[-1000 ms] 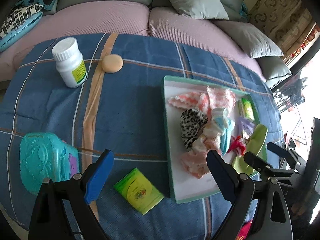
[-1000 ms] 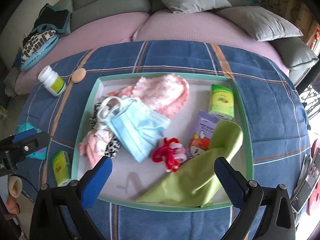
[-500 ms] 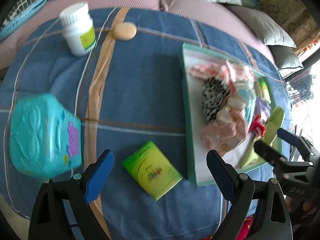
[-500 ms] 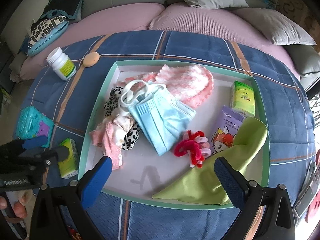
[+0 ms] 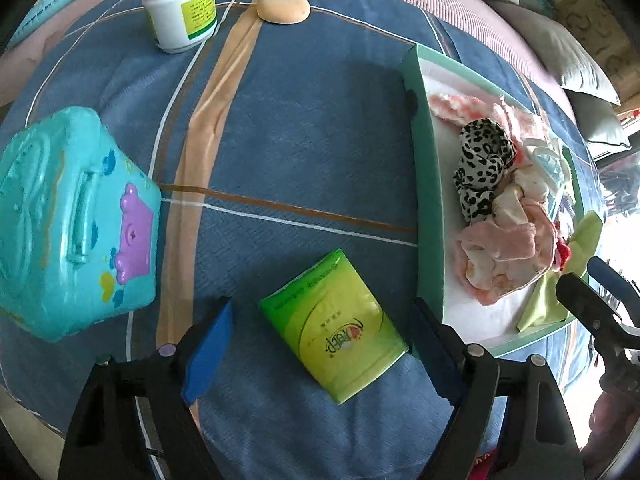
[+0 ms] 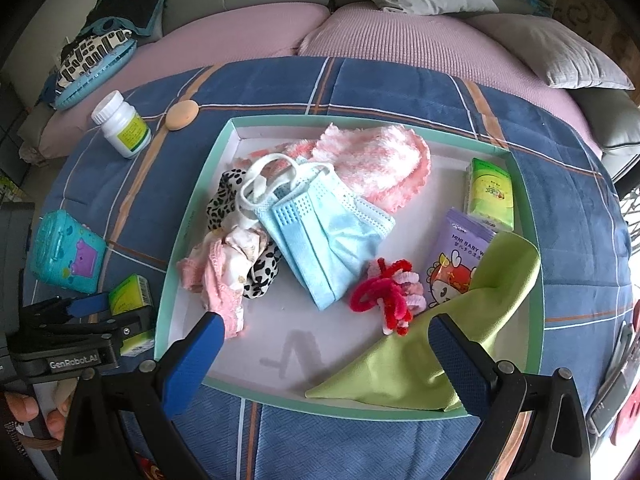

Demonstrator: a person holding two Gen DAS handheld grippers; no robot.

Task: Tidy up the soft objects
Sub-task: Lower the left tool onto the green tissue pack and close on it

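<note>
Over the tissue pack (image 5: pixel 335 326), left gripper (image 5: pixel 320 354), steeply downward, jaws closing.

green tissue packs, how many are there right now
2. One green tissue pack lies on the blue cloth outside the tray, between the left tongs' closing jaws. The other lies inside the tray's far right corner. More may be hidden under fabrics.

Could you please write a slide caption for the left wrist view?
Left tool, closing, straddles a green tissue pack on the blue blanket, beside the tray of soft items.
</note>
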